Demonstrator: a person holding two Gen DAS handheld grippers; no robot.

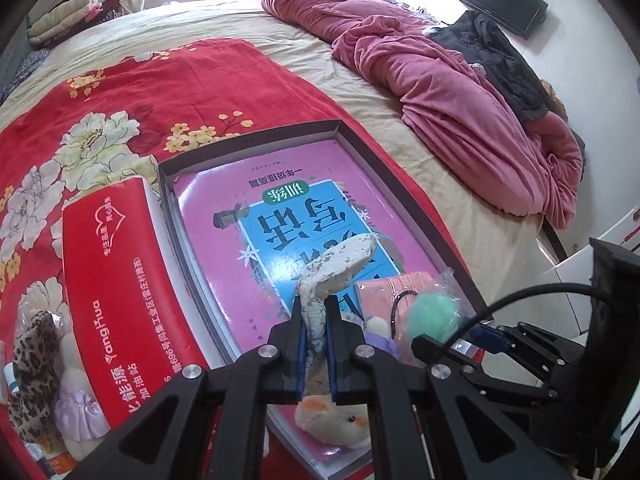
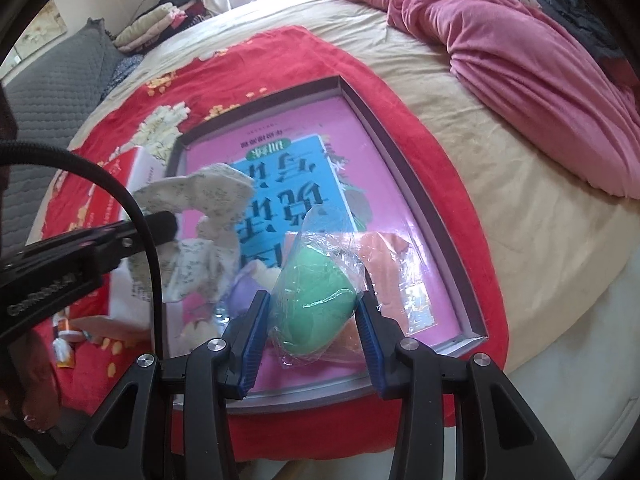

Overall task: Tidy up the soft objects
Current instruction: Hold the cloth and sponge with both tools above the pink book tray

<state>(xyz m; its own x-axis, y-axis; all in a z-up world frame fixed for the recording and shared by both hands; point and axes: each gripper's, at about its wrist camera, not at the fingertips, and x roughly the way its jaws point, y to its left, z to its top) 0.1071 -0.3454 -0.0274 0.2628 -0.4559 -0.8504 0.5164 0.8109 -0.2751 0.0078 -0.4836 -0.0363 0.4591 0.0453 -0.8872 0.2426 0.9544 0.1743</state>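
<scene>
**Two soft items over the tray, ready to set down**

Our left gripper (image 1: 316, 312) is pressed together on a speckled white cloth toy (image 1: 340, 268), pinching it at a narrow part so the rest sticks out ahead of the fingertips, over the blue-and-pink book (image 1: 280, 216) that lines the shallow tray (image 1: 248, 136). Our right gripper (image 2: 314, 312) has its jaws partly spread around a green soft ball in clear plastic wrap (image 2: 316, 300); the blue pads (image 2: 254, 344) sit against the wrap on both sides, so we judge it held. The ball hangs low over the near right part of the tray, just beside a pink folded cloth (image 2: 384, 252) already lying there.

We judge the step to be placing both items inside the tray. To do it well, we should lower each until it rests on the book before letting go, keep the toy left of the ball, and avoid the tray wall. A red box (image 1: 108, 264) and more soft toys (image 1: 36, 360) wait on the red floral blanket (image 1: 140, 92) on the bed.
</scene>
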